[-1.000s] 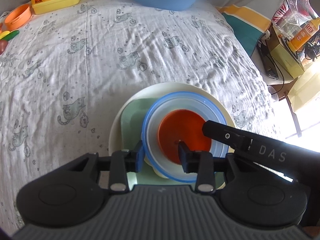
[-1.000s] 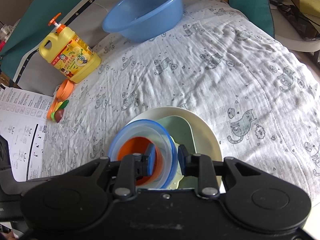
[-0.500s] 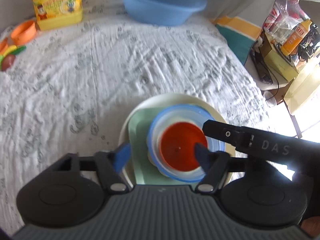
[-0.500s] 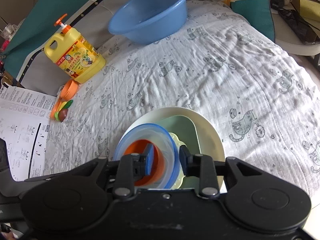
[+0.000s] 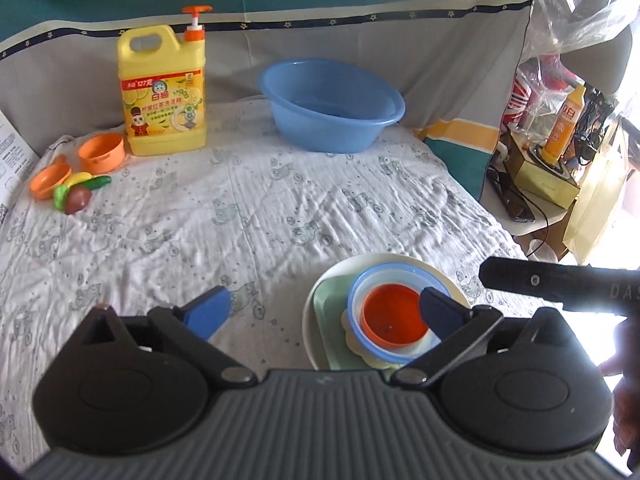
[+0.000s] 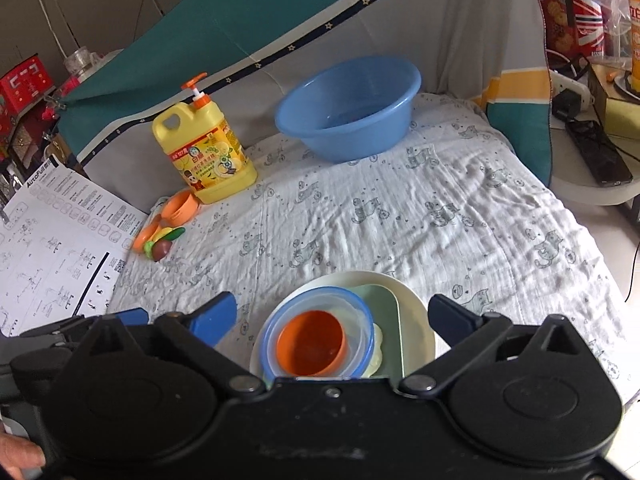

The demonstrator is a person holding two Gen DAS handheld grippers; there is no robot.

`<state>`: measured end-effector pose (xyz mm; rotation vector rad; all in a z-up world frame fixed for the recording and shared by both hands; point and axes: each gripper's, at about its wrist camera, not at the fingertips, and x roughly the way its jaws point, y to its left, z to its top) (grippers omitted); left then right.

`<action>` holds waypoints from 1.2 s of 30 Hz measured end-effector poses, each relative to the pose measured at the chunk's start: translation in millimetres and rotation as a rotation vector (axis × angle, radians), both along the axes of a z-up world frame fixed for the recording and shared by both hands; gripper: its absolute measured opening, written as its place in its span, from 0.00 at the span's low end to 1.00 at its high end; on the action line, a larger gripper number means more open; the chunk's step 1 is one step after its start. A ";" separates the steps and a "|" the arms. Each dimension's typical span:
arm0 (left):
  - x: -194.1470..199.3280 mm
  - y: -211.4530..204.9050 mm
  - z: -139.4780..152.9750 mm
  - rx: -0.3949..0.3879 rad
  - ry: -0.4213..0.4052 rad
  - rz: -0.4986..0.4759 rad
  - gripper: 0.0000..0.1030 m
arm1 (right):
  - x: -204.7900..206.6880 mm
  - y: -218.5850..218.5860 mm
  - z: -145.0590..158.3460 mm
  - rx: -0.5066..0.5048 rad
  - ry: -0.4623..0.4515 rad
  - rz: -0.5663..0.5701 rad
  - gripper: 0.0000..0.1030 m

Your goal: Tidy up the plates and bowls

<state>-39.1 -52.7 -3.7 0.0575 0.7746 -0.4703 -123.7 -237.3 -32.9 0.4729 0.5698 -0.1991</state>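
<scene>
A stack sits on the cat-print cloth: a cream round plate, a pale green square plate, a clear blue-rimmed bowl and an orange bowl nested inside it. My left gripper is open and empty, raised above the stack's left side. My right gripper is open and empty, its fingers spread either side of the stack. The right gripper's black finger shows at the right of the left wrist view.
A blue basin and a yellow detergent jug stand at the back. Small orange cups and toy vegetables lie at the back left. A printed sheet lies left.
Both grippers opened and let go of the bowls, then pulled back and up from the stack. The stack stays in place.
</scene>
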 end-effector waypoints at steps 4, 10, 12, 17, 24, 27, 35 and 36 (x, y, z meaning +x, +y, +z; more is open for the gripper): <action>-19.1 4.6 -7.7 0.034 -0.029 -0.035 1.00 | -13.7 8.3 -6.9 -0.045 0.010 0.029 1.00; -34.4 10.4 -21.3 0.083 -0.024 -0.014 1.00 | -30.7 20.8 -24.1 -0.079 0.052 0.037 1.00; -35.4 14.1 -26.7 0.081 0.001 -0.009 1.00 | -35.7 26.2 -27.2 -0.102 0.068 0.038 1.00; -39.3 16.8 -35.7 0.112 0.003 0.019 1.00 | -40.0 37.2 -36.8 -0.133 0.101 0.035 1.00; -39.0 13.2 -42.9 0.122 0.024 0.028 1.00 | -39.6 46.4 -41.4 -0.175 0.118 0.047 1.00; -39.0 11.2 -47.3 0.137 0.035 0.031 1.00 | -38.2 45.8 -42.0 -0.170 0.115 0.041 1.00; -38.1 10.8 -60.1 0.143 0.093 0.046 1.00 | -37.7 40.1 -48.1 -0.173 0.132 0.030 1.00; -38.1 10.7 -61.0 0.146 0.095 0.048 1.00 | -38.0 39.5 -48.8 -0.174 0.134 0.030 1.00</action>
